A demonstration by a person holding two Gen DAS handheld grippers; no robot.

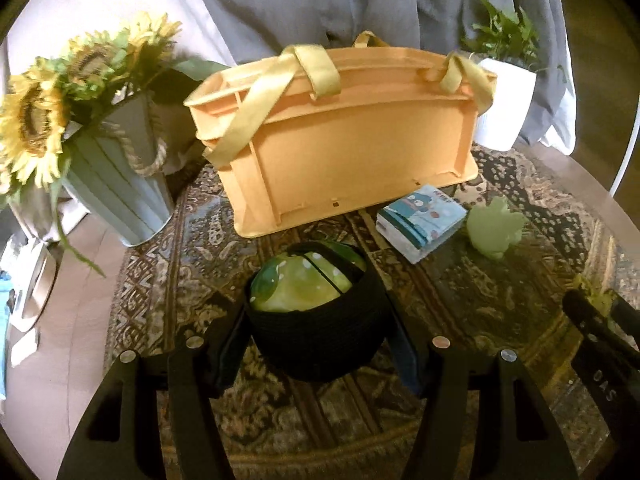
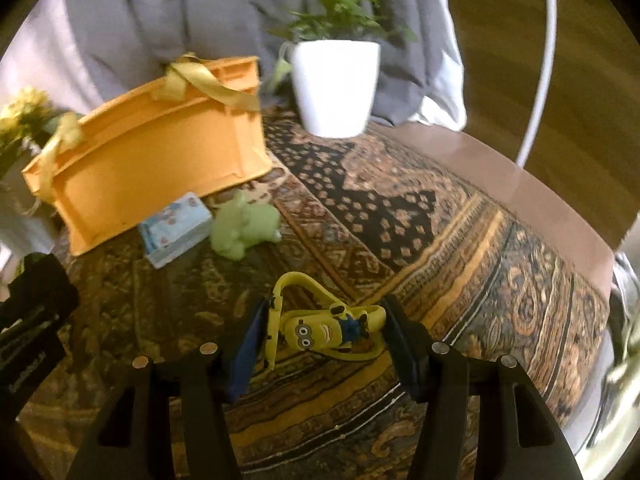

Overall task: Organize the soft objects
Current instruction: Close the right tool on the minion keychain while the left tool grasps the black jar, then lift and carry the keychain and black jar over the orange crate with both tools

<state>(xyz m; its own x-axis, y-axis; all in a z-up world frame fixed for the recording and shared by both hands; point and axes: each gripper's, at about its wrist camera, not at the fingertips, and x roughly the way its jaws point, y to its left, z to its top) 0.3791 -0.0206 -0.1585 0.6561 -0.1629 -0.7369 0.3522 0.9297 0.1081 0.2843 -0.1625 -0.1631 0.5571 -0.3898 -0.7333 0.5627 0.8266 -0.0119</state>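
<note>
Basket, small, black, woven (image 1: 320,320), holding green spotted cushion (image 1: 304,284), sits between fingers of left gripper (image 1: 318,344), clenched on it | yellow rubber minion strap toy (image 2: 320,330) lies crosswise between fingers of right gripper (image 2: 320,344), grasped | orange felt tote (image 1: 340,136) ahead, nearer left.

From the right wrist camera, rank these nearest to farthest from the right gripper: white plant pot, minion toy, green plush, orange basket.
1. minion toy, between the fingers of the right gripper.
2. green plush, ahead and left on the rug.
3. orange basket, behind the plush, farther left.
4. white plant pot, at the rug's far edge, straight ahead.
</note>
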